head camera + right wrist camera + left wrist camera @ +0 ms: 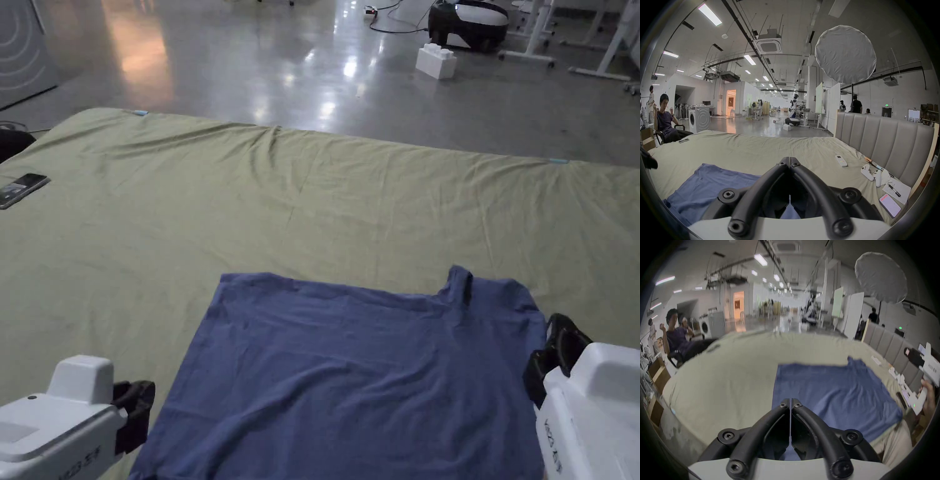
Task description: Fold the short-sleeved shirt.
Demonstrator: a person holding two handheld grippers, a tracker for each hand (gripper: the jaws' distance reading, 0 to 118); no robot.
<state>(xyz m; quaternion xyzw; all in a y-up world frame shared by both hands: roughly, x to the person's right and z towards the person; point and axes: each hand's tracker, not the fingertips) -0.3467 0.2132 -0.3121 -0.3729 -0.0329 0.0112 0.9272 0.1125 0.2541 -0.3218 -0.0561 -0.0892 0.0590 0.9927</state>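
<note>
A blue short-sleeved shirt (362, 369) lies flat on the pale green bed sheet (312, 200) as a rough rectangle, its collar poking up at the far right corner (459, 278). My left gripper (134, 409) hovers just off the shirt's near left edge, jaws shut with nothing in them. In the left gripper view the closed tips (791, 400) point at the left border of the shirt (834, 394). My right gripper (556, 353) sits by the shirt's right edge, also shut and empty. Its own view has the joined tips (789, 160) above the shirt (713, 186).
A phone (22, 187) lies at the bed's left edge. A remote (841, 160), two white controllers (867, 172), papers with a pen and another phone (890, 205) lie along the padded headboard (883, 146). A person (666, 123) sits beside the bed.
</note>
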